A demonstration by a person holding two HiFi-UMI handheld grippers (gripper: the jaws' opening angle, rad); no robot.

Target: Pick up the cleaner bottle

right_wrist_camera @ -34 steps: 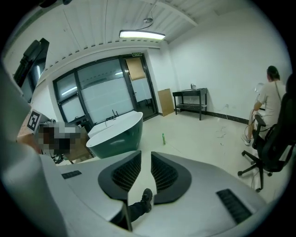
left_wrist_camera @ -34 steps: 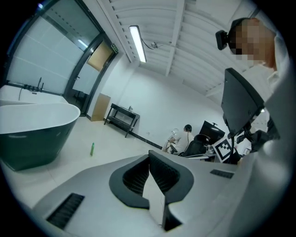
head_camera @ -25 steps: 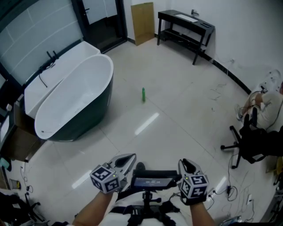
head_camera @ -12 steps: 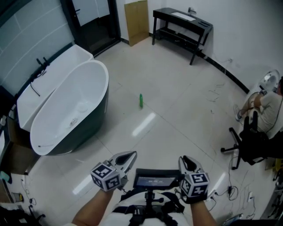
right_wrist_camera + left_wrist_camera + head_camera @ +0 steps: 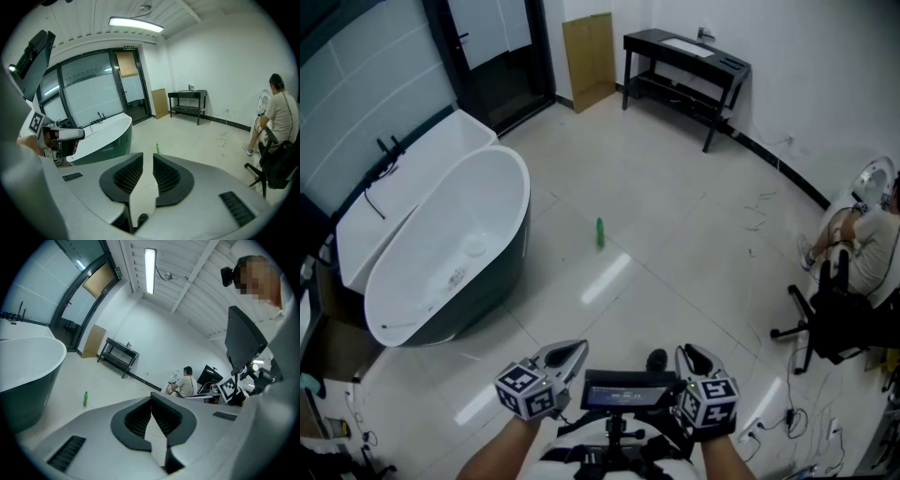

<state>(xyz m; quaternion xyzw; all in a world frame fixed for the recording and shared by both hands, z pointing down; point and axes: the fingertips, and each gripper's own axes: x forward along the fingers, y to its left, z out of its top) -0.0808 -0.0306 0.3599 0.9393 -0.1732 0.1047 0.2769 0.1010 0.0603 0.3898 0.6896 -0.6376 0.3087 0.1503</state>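
Observation:
The cleaner bottle [image 5: 600,232], small and green, stands upright on the pale tiled floor, well ahead of both grippers. It also shows far off in the left gripper view as the bottle [image 5: 85,398] and in the right gripper view as the bottle [image 5: 157,148]. My left gripper [image 5: 573,352] is held low at the near edge, shut, its tips meeting with nothing between them. My right gripper [image 5: 690,355] is beside it, its jaws a narrow slit apart and empty. Neither is near the bottle.
A white bathtub with a dark outer shell [image 5: 441,244] stands left of the bottle. A black console table [image 5: 689,56] and a cardboard sheet [image 5: 589,47] are at the far wall. At the right are an office chair [image 5: 834,319], a seated person [image 5: 874,234] and floor cables.
Both grippers have been carried forward together across the floor. The bottle and the tub now sit lower in the head view, so nearer. Neither gripper's jaws have changed.

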